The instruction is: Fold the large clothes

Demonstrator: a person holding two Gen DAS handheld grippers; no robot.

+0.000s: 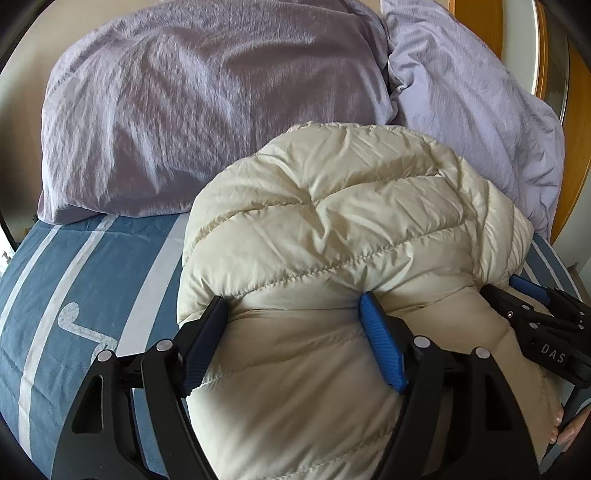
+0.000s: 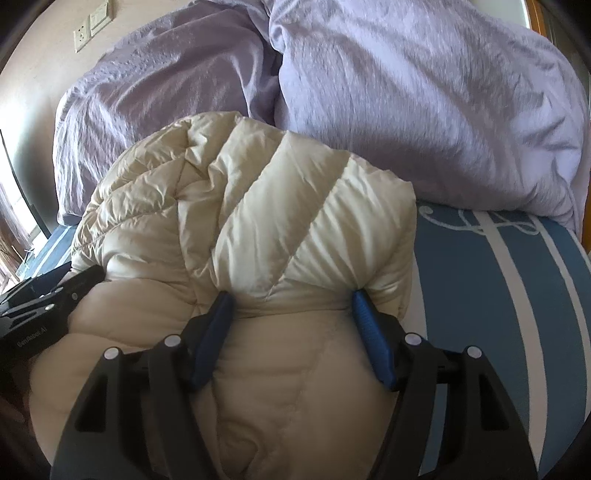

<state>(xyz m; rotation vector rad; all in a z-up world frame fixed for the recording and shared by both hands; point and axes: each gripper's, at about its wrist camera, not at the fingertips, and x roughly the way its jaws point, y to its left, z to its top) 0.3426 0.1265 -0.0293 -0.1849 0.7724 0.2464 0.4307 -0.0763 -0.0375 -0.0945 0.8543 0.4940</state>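
A cream quilted puffer jacket [image 1: 332,229] lies bunched on a blue and white striped bedspread [image 1: 74,280]. My left gripper [image 1: 291,302] has its blue fingers spread wide, with a thick bulge of the jacket pressed between them. My right gripper [image 2: 291,299] stands the same way, its fingers clamping a wide fold of the jacket [image 2: 258,206] at its right side. The right gripper also shows at the right edge of the left wrist view [image 1: 535,314], and the left gripper shows at the left edge of the right wrist view [image 2: 48,295].
Two lilac pillows [image 1: 184,110] [image 2: 424,103] lie at the head of the bed just behind the jacket. A wooden headboard [image 1: 480,22] and a wall with sockets [image 2: 92,26] are beyond them. The bedspread [image 2: 498,295] shows to the right.
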